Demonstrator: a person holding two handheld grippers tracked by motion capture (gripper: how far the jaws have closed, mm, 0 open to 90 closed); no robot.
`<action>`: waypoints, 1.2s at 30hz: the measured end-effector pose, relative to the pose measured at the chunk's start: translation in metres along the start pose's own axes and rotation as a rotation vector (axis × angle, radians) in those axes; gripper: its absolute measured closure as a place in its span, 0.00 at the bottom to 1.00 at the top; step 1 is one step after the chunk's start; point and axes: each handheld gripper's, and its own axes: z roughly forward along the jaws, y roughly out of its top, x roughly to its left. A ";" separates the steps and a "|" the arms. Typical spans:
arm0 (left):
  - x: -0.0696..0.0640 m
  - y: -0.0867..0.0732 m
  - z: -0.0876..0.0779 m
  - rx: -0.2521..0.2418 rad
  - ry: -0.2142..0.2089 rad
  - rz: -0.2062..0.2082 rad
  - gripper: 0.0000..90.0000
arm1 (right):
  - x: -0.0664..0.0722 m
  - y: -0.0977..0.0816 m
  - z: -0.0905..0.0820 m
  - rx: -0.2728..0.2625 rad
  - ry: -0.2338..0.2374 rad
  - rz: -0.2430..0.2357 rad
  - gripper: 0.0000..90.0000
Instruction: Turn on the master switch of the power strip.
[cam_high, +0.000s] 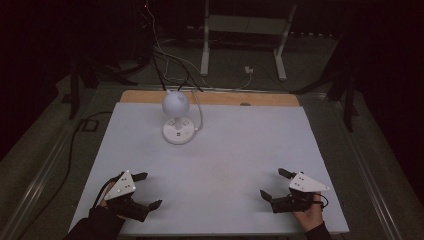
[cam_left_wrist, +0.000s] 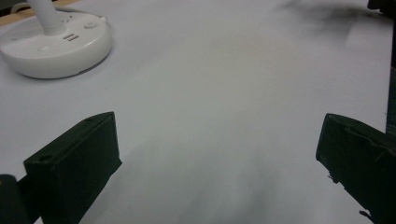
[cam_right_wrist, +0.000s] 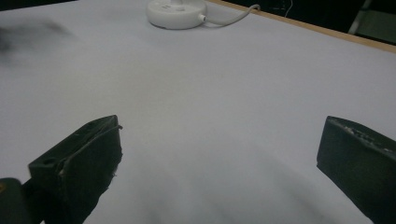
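The white desk lamp (cam_high: 177, 117) stands near the table's (cam_high: 250, 150) far edge, left of its middle, its cord (cam_high: 199, 112) trailing off the back. It looks light but top-heavy, with smooth, slippery plastic; the thin neck above the round base seems the surest hold. The left gripper (cam_high: 145, 190) and right gripper (cam_high: 272, 184) rest near the front corners, jaws spread wide, holding nothing.

A white table (cam_high: 240, 165) shows a wooden strip (cam_high: 220, 97) along its far edge. Beyond the table stand a white metal frame (cam_high: 245, 24) and loose cables (cam_high: 165, 60) on the floor.
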 end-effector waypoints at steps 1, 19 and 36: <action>0.000 0.000 0.000 -0.003 -0.005 0.002 0.00 | 0.000 0.000 0.000 -0.002 -0.001 0.001 0.00; -0.003 0.001 0.001 0.002 -0.034 0.028 0.00 | 0.001 0.002 -0.002 -0.004 -0.019 -0.010 0.00; -0.007 0.009 0.001 0.016 -0.058 0.047 0.00 | 0.003 0.004 -0.003 -0.023 -0.029 -0.006 0.00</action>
